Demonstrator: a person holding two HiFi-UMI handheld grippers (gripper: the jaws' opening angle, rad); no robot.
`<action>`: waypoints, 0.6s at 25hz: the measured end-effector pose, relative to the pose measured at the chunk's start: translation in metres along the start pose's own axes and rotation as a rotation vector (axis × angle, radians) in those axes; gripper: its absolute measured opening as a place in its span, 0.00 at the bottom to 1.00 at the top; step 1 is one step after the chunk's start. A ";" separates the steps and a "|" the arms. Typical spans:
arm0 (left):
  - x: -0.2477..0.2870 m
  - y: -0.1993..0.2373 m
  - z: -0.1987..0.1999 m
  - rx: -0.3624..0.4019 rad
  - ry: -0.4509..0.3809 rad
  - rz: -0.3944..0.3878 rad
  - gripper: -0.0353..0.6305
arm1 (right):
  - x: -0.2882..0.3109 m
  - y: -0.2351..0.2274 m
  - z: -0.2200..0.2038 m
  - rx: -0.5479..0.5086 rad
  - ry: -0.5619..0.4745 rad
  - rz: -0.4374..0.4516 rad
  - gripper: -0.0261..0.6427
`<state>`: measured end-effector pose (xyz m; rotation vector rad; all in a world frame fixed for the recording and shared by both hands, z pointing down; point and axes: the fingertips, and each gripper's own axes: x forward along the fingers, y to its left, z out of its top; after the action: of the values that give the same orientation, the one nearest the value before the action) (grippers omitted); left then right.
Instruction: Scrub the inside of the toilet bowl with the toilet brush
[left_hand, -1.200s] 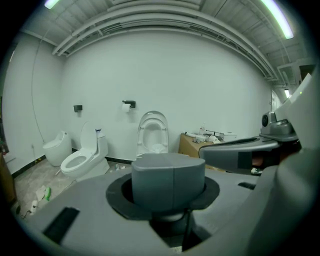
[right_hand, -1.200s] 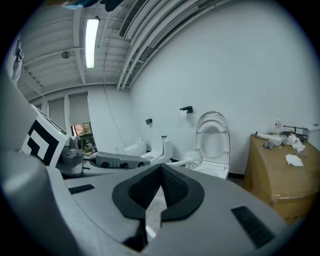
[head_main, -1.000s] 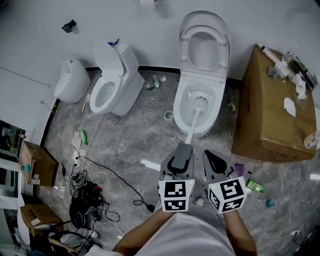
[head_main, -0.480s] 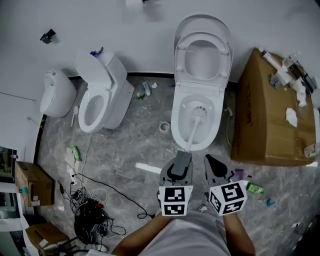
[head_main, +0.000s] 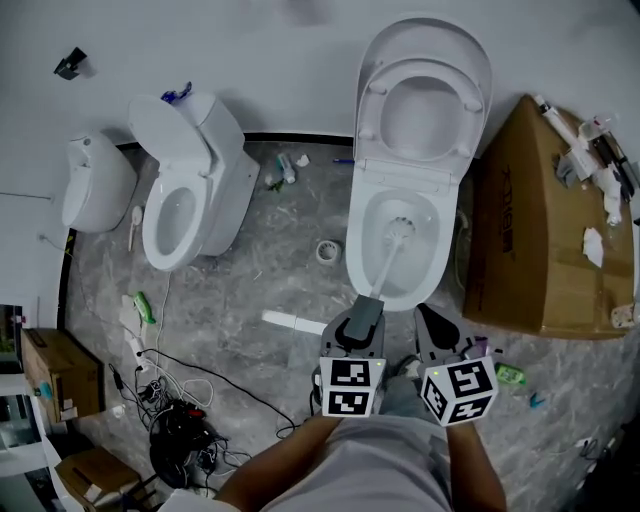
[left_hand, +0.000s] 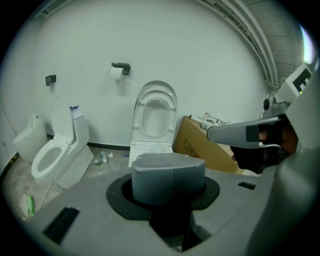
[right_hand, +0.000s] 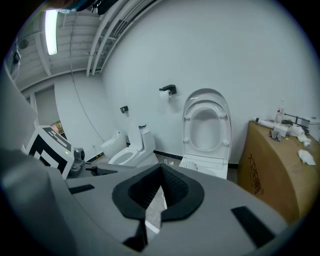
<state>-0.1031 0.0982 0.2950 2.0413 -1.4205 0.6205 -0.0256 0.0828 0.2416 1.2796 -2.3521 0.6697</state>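
Head view and the two tool views, all places given from the toilet bowl (head_main: 437, 265). My left tool (head_main: 362, 318) hangs just in front of the bowl's near rim and is clamped on the grey grip of the toilet brush (head_main: 384, 262). In the left tool view that grip end (left_hand: 168, 177) fills the dark pocket between the jaws. The white shaft slants up and away from the tool, over the near rim, and the brush head (head_main: 399, 230) sits low inside the bowl, toward its middle. Whether the bristles press on the porcelain cannot be settled from this height. My right tool (head_main: 432, 325) hangs in front of the bowl too, just to the right of the left one, apart from the brush. Its jaws are pressed together on nothing, and only a thin sliver of floor shows between the ridged pads (right_hand: 170, 187). Behind the bowl, the seat and lid (head_main: 425, 95) stand raised against the wall. A cardboard box (head_main: 545, 240) stands just right of the bowl. A second toilet (head_main: 185, 195) stands well to the bowl's left, and a tangle of cables (head_main: 180, 400) lies on the floor left of and nearer than the bowl.
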 end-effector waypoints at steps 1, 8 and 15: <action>0.007 0.003 -0.002 0.001 0.014 -0.002 0.29 | 0.006 -0.003 -0.001 0.002 0.006 0.001 0.04; 0.081 0.012 -0.036 0.023 0.109 -0.018 0.29 | 0.060 -0.042 -0.027 0.040 0.049 0.029 0.04; 0.148 0.007 -0.068 0.010 0.207 -0.039 0.29 | 0.113 -0.100 -0.044 0.053 0.086 0.046 0.04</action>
<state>-0.0648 0.0419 0.4433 1.9448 -1.2572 0.7980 0.0060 -0.0158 0.3603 1.1973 -2.3151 0.7902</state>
